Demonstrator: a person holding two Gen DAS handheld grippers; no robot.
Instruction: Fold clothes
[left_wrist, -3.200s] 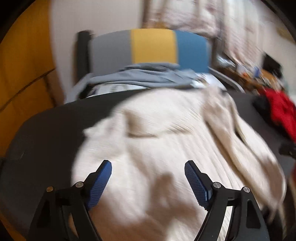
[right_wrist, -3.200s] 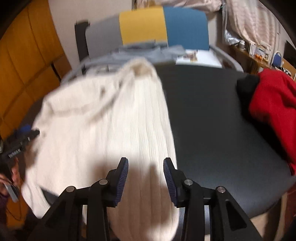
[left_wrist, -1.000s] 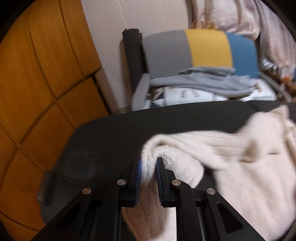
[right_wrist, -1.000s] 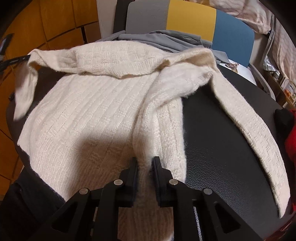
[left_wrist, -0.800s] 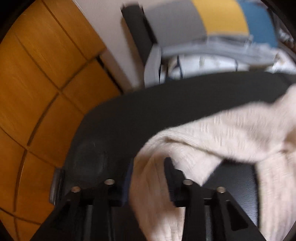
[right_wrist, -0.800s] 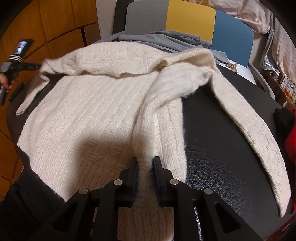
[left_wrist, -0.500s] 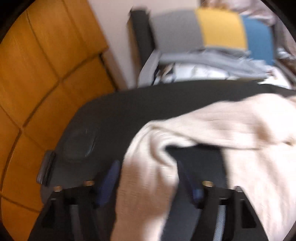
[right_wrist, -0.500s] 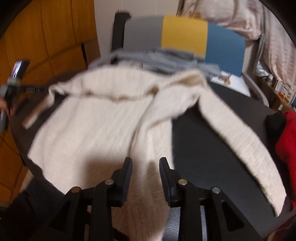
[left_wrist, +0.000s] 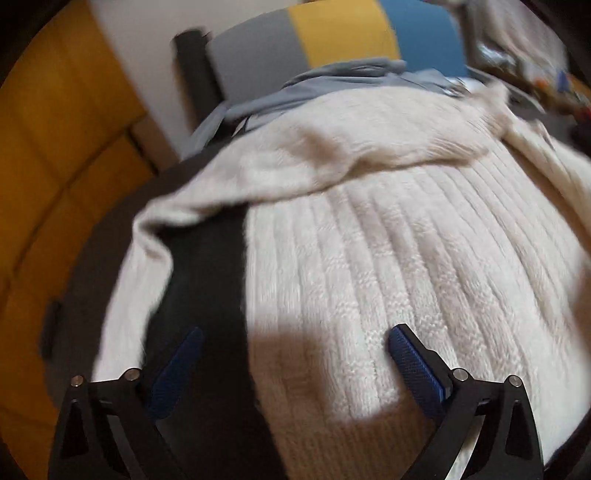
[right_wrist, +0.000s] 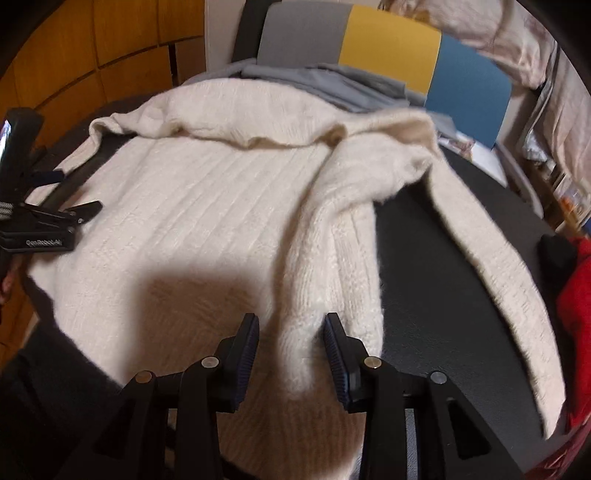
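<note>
A cream ribbed knit sweater (left_wrist: 388, 240) lies spread on the black round table (left_wrist: 207, 266). Its left sleeve (left_wrist: 125, 306) is bent down along the table's left side. My left gripper (left_wrist: 295, 332) hovers over the sweater's left edge, jaws opening wide and pinching nothing. It also shows at the left edge of the right wrist view, left gripper (right_wrist: 72, 192). My right gripper (right_wrist: 291, 317) sits low over the sweater (right_wrist: 192, 206), jaws closing around a raised fold (right_wrist: 303, 332); the pads stand just apart from it. The right sleeve (right_wrist: 498, 277) trails across the table (right_wrist: 424, 258).
Behind the table stands a chair with a grey, yellow and blue back (right_wrist: 388, 40), with grey clothing (right_wrist: 332, 81) piled on its seat. A red garment (right_wrist: 576, 302) and a black item (right_wrist: 557, 251) lie at the table's right edge. Wooden panels (left_wrist: 55, 147) line the left.
My left gripper let go of the sleeve end, opened wide and swung right and down over the sweater's body. My right gripper came off the fold it pinched, its jaws now apart.
</note>
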